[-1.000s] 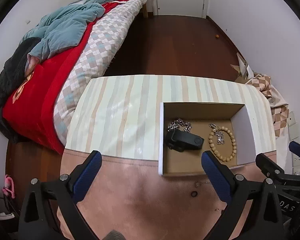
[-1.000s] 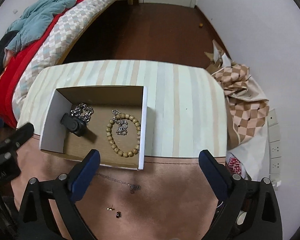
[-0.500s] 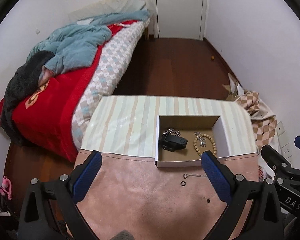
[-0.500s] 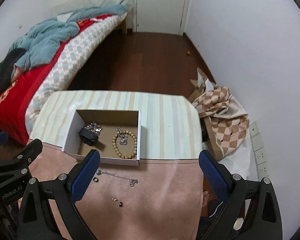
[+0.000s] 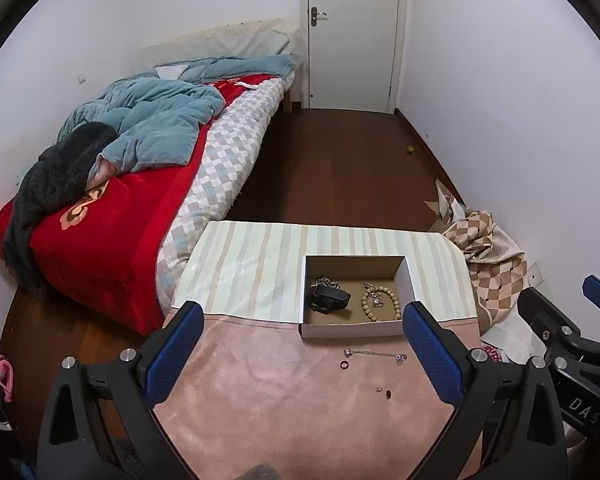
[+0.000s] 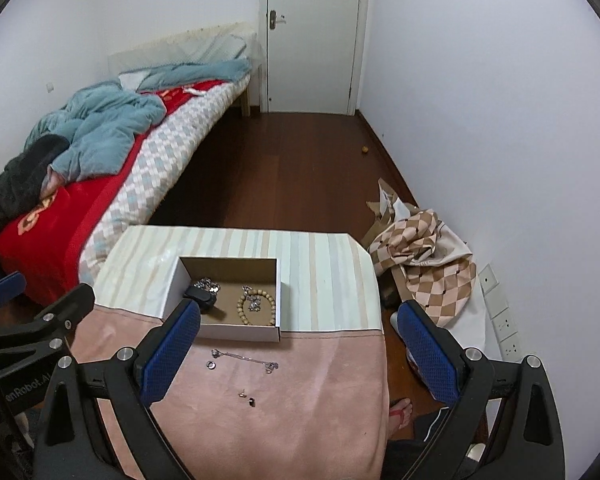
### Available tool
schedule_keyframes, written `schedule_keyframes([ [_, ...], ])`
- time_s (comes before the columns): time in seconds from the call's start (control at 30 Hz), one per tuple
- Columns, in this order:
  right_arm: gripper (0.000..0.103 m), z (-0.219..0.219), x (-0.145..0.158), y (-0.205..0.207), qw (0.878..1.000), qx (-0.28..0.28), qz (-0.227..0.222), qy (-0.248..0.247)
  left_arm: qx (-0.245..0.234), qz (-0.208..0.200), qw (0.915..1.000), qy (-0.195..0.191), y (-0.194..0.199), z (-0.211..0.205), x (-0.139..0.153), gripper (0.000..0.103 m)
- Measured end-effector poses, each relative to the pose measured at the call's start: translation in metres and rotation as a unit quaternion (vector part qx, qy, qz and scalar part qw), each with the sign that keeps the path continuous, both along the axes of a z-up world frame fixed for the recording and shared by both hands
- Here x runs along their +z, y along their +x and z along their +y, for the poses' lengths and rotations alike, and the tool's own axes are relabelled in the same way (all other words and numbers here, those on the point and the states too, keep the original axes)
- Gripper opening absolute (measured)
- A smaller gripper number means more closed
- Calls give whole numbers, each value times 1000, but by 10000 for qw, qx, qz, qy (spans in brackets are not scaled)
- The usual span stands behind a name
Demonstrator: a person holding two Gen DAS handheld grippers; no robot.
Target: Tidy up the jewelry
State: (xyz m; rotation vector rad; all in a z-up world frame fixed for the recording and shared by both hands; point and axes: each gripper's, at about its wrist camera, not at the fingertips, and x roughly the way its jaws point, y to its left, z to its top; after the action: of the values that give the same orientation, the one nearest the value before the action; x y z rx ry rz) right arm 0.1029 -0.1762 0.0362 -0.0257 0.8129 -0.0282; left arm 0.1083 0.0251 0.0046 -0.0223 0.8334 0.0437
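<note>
An open cardboard box (image 5: 408, 276) (image 6: 172, 292) sits on the table and holds a wooden bead bracelet (image 5: 380, 308) (image 6: 257, 310), a silver chain (image 5: 324, 282) (image 6: 207, 285) and a black case (image 5: 328, 300) (image 6: 200, 298). On the pink cloth in front of it lie a thin chain (image 5: 374, 354) (image 6: 244, 359), a ring (image 5: 344, 365) (image 6: 211, 365) and small earrings (image 5: 384, 392) (image 6: 247, 396). My left gripper (image 5: 300, 356) and right gripper (image 6: 296, 356) hang open, high above the cloth, holding nothing.
The table (image 5: 260, 256) carries a striped cover at the back and pink cloth (image 5: 292, 400) at the front. A bed (image 5: 140, 184) stands to the left, a checked cloth pile (image 6: 424, 264) lies on the floor to the right. A person's foot (image 6: 400, 410) shows by the table's right edge.
Both grippers have pulled up and back from the table, so the box and jewelry look smaller and farther. The loose pieces on the cloth have not moved.
</note>
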Motion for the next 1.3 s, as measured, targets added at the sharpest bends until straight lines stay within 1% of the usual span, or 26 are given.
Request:
schedule_keyframes([
  [0.07,100,-1,5,-5,9999,-10,-52,85,71,30,10000,-12,-2,1,1,102],
  [0.17,100,-4,6,-7,9998,-39,-66,173,167,-73,9998,20,-3,4,-1,102],
  [0.27,100,-10,-8,-4,9992,-27,101,385,289,-32,9995,78,0,7,-14,102],
  [0.37,100,-16,-44,3,9972,-47,478,574,394,235,9989,123,7,12,-43,102],
  [0.47,100,-22,-91,9,9929,-82,881,794,561,749,9952,285,16,17,-89,102],
  [0.5,98,-23,-112,10,9910,-59,1020,869,590,917,9935,320,18,19,-105,102],
  [0.53,90,-23,-133,12,9884,-3,1177,962,628,1070,9916,378,20,20,-121,102],
  [0.57,75,-22,-148,13,9859,52,1294,1055,663,1226,9892,447,21,23,-135,102],
  [0.6,67,-21,-172,14,9814,141,1498,1192,680,1362,9871,497,22,24,-147,102],
  [0.63,56,-19,-188,15,9791,169,1611,1230,697,1516,9844,552,23,25,-162,102],
  [0.67,50,-16,-202,15,9768,219,1704,1279,716,1649,9819,593,23,27,-174,102],
  [0.7,48,-12,-219,14,9741,314,1791,1344,729,1761,9798,607,22,28,-184,102],
  [0.73,45,-9,-228,13,9735,353,1826,1330,735,1814,9787,615,21,30,-189,102],
  [0.8,44,-1,-245,11,9732,487,1845,1283,753,1956,9755,670,21,33,-204,102],
  [0.93,42,15,-265,9,9737,702,1889,1065,737,2067,9731,703,22,33,-217,102],
  [1.0,36,23,-273,9,9739,765,1932,910,701,2094,9727,709,22,32,-220,102],
  [1.07,17,29,-278,10,9745,796,1953,768,638,2103,9729,722,20,27,-220,102],
  [1.1,12,30,-277,8,9770,806,1857,675,615,2105,9729,733,20,25,-221,102],
  [1.13,4,31,-277,6,9769,846,1838,685,590,2094,9734,721,20,22,-220,102],
  [1.27,4,14,-267,0,9800,630,1673,877,436,2065,9764,453,21,3,-219,102],
  [1.3,4,4,-263,-3,9804,516,1641,957,388,2069,9768,388,22,-2,-219,101],
])
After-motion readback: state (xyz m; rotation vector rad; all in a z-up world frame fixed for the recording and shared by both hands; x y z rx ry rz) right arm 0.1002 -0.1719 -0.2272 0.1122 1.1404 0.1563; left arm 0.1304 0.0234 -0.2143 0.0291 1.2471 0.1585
